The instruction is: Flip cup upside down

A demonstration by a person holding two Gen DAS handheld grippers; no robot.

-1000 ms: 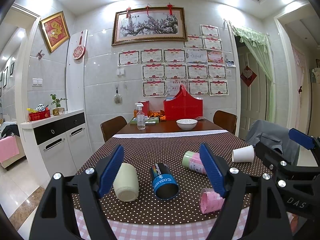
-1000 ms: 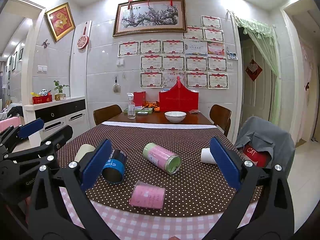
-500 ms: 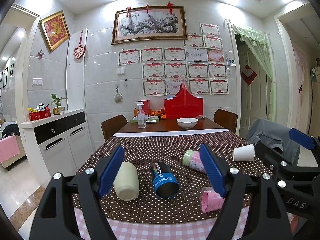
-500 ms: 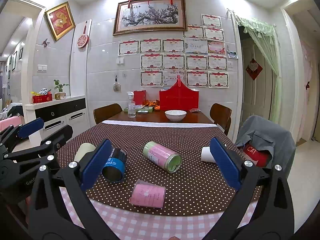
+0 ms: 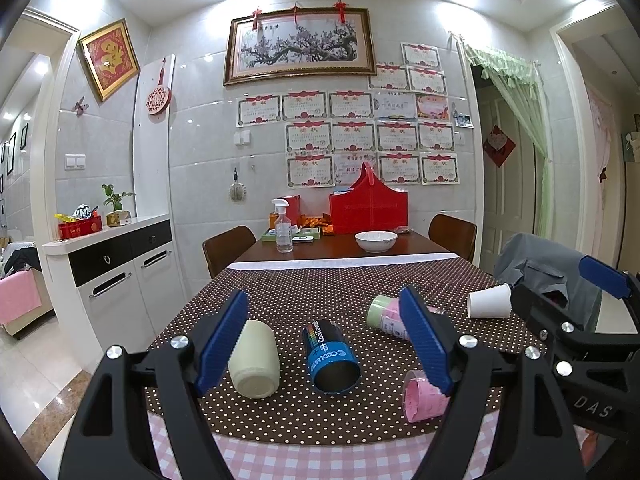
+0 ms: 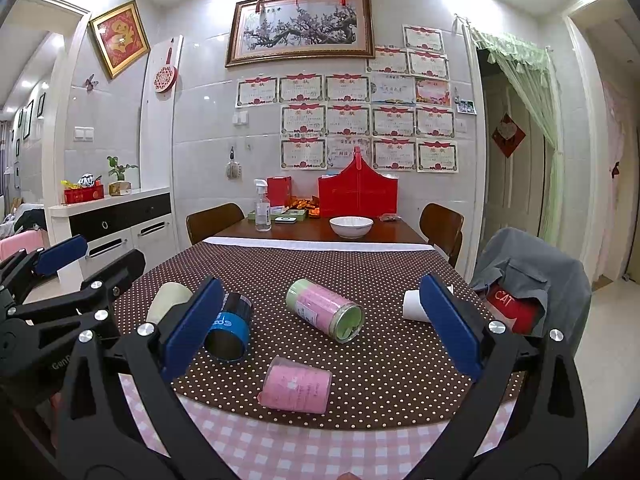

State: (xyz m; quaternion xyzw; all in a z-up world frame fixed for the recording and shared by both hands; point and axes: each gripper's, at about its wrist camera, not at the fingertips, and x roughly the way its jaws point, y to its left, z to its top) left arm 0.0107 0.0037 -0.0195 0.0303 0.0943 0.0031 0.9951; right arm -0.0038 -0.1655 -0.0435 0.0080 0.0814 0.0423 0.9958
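My left gripper (image 5: 324,340) hangs above the near edge of the table, jaws spread wide, nothing between them. My right gripper (image 6: 320,324) sits alongside it, also gaping and holding nothing (I can see its blue pads off to the right in the left wrist view).

Down on the brown polka-dot cloth (image 6: 320,272) there are five cups, every one lying on its side. The cream cup (image 5: 254,360) lies just beside my left gripper's left pad, base toward me. The blue cup (image 5: 330,356) is next to it, right in the middle of my left gripper's span, its open mouth facing me. The pink cup (image 6: 296,384) is nearest the table edge, lying crosswise, close under my right gripper. The green-and-pink cup (image 6: 324,310) rests farther in at a slant, mouth toward me and to the right. The white paper cup (image 5: 489,301) is off to the right, partly hidden behind my right gripper's right pad in the right wrist view.

Beyond the cloth, a white bowl (image 6: 351,227) and a spray bottle (image 6: 262,206) stand on the bare wood.
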